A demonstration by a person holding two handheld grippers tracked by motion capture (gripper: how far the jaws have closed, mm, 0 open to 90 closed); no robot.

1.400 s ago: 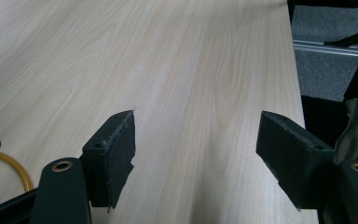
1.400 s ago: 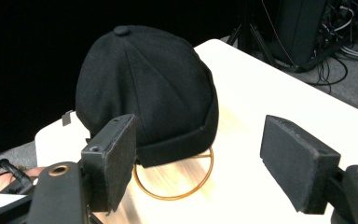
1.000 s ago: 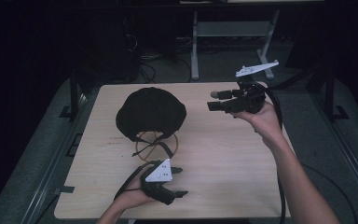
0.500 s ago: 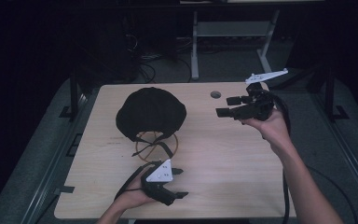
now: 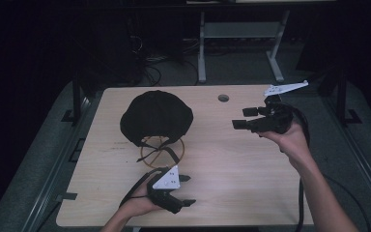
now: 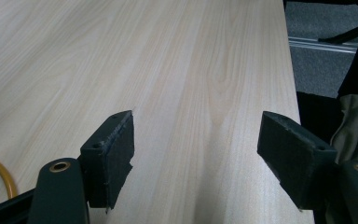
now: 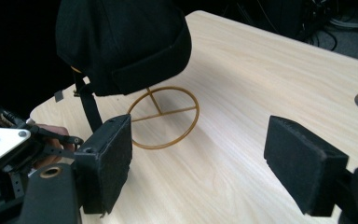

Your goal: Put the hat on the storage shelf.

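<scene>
1. The left gripper [image 5: 186, 190] rests low on the near edge of the table [image 5: 251, 174], jaws spread wide with only bare wood between them.
2. The black cap [image 5: 155, 117] sits on a yellow wire stand [image 5: 163, 150], just beyond the left gripper.
3. The right gripper [image 5: 241, 118] hovers above the table's right side, jaws wide apart and empty, pointing toward the cap.

A dim lab or workshop. Past the fingers [image 5: 245, 118] stand a bare wooden table [image 5: 232, 169] with a cable hole [image 5: 223, 98], cables [image 5: 149, 60] on grey carpet, and a metal bench frame [image 5: 241, 34].
</scene>
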